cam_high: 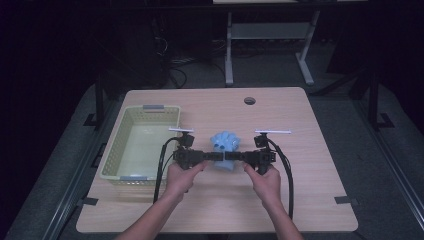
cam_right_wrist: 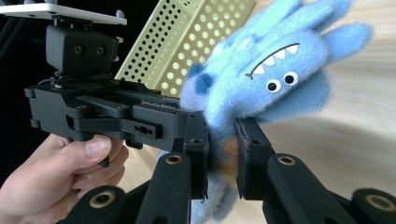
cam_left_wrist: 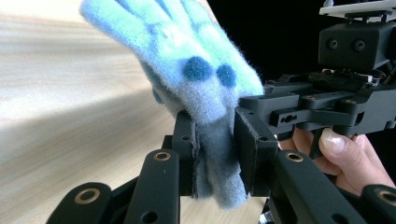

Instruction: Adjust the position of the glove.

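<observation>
Plush toy (cam_high: 224, 145), blue and toothy, hangs above the table (cam_high: 310, 165) just right of the basket (cam_high: 150, 115), pinched from both sides by your left gripper (cam_high: 216, 155) and right gripper (cam_high: 231, 156); lift step in hand, next carry it level over the basket rim.

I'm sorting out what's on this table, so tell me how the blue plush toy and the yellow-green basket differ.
The blue plush toy is soft and fuzzy; the basket is rigid, with perforated walls. The toy is pinched between the left gripper and the right gripper; the basket sits untouched on the table. The toy is far smaller than the basket. Both are light-coloured against the wood.
</observation>
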Motion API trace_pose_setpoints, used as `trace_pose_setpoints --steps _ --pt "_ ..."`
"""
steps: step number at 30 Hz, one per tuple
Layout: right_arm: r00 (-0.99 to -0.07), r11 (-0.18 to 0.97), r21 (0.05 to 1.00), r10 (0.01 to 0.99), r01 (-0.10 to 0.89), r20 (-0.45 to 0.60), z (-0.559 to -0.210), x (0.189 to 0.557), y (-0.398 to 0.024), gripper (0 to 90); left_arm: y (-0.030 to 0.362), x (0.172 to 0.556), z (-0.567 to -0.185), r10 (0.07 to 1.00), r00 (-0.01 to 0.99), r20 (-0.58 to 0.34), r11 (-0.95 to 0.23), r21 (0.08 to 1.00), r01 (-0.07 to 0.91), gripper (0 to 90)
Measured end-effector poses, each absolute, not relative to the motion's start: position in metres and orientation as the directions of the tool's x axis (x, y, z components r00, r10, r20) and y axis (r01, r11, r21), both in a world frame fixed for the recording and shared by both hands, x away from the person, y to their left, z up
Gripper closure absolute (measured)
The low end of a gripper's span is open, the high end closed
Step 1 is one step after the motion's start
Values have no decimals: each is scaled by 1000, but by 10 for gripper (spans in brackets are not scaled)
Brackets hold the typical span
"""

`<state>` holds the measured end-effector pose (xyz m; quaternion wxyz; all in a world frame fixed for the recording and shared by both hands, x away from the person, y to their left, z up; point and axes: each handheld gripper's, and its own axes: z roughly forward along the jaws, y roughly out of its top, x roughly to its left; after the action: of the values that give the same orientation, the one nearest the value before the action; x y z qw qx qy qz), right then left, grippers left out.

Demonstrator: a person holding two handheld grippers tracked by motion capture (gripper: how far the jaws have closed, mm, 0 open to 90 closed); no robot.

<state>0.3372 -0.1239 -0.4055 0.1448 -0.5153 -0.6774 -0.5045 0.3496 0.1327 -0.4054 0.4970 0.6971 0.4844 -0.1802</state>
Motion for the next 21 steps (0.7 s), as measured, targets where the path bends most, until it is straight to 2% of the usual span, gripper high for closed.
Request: trace_pose_setpoints --steps 21 --pt "-485 8 565 522 825 701 -376 354 -81 769 178 354 -379 501 463 -731 8 539 843 703"
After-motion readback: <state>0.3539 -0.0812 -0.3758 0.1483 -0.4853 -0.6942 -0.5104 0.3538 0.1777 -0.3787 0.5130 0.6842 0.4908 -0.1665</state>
